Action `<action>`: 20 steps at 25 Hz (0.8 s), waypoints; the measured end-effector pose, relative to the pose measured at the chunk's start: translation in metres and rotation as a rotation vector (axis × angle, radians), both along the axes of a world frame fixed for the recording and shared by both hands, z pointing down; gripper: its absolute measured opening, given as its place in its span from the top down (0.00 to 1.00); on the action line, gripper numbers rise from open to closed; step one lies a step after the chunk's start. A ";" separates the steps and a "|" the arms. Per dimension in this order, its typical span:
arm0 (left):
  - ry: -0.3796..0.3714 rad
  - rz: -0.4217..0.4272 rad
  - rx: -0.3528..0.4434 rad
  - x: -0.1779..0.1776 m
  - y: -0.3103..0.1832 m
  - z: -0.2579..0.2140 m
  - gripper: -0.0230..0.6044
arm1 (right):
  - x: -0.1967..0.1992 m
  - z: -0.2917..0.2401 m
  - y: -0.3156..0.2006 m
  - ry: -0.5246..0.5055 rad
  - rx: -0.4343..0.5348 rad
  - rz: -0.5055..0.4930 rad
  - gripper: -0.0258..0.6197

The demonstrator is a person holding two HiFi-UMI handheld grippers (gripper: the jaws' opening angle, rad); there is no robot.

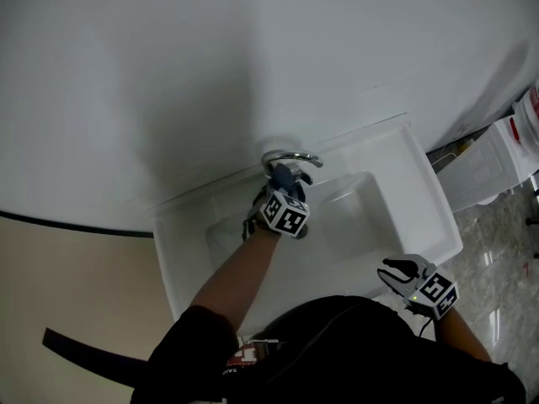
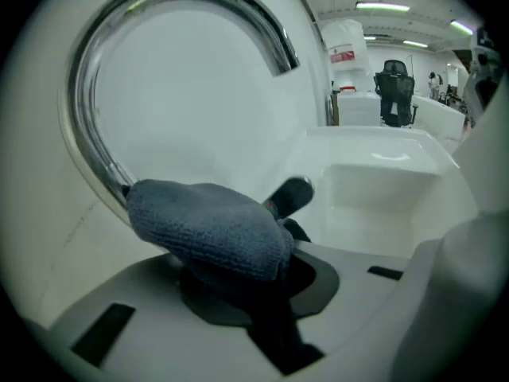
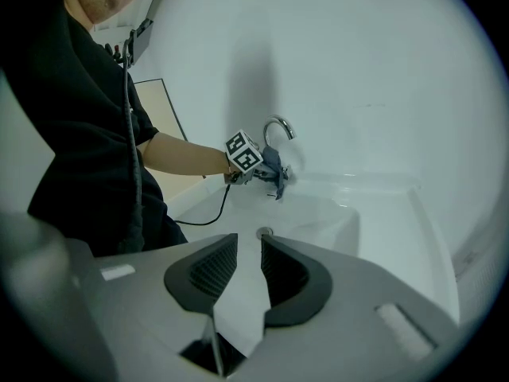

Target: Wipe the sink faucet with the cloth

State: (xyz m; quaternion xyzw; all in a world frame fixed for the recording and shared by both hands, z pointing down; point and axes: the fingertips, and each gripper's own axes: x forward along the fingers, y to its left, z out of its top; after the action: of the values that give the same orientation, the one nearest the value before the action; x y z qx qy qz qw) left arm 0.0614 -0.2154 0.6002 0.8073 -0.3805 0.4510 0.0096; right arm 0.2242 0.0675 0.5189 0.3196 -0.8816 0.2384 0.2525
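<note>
Here your left gripper (image 1: 283,190) is clamped on the blue cloth (image 2: 211,229), which buries both jaws and seems to touch the faucet (image 2: 95,110) low on its curve. Your right gripper (image 3: 249,263), jaws narrowly apart and empty, hovers over the sink (image 3: 374,205).

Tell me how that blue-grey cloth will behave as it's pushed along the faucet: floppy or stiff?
Probably floppy: the cloth bunches and drapes over the jaws of the left gripper. Its nubby weave should drag rather than slip on the shiny faucet.
</note>
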 end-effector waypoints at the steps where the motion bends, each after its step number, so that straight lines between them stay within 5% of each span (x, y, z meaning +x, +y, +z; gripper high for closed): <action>1: 0.023 0.006 0.023 0.009 -0.004 -0.010 0.86 | 0.000 0.000 0.000 0.002 0.000 -0.001 0.82; 10: -0.104 0.192 0.052 0.046 0.004 -0.023 0.86 | 0.002 -0.001 -0.003 0.008 -0.004 0.001 0.82; 16: -0.138 0.214 0.064 0.039 -0.005 -0.007 0.86 | -0.011 0.001 -0.011 0.018 -0.009 -0.035 0.82; 20: -0.019 0.229 0.018 0.028 0.007 -0.008 0.86 | -0.021 -0.001 -0.017 0.023 -0.010 -0.053 0.82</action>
State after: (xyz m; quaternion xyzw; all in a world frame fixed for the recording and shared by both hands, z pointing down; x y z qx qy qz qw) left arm 0.0892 -0.2085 0.5919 0.8411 -0.2900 0.4536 -0.0527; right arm 0.2034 0.0506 0.5177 0.2978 -0.8855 0.2323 0.2705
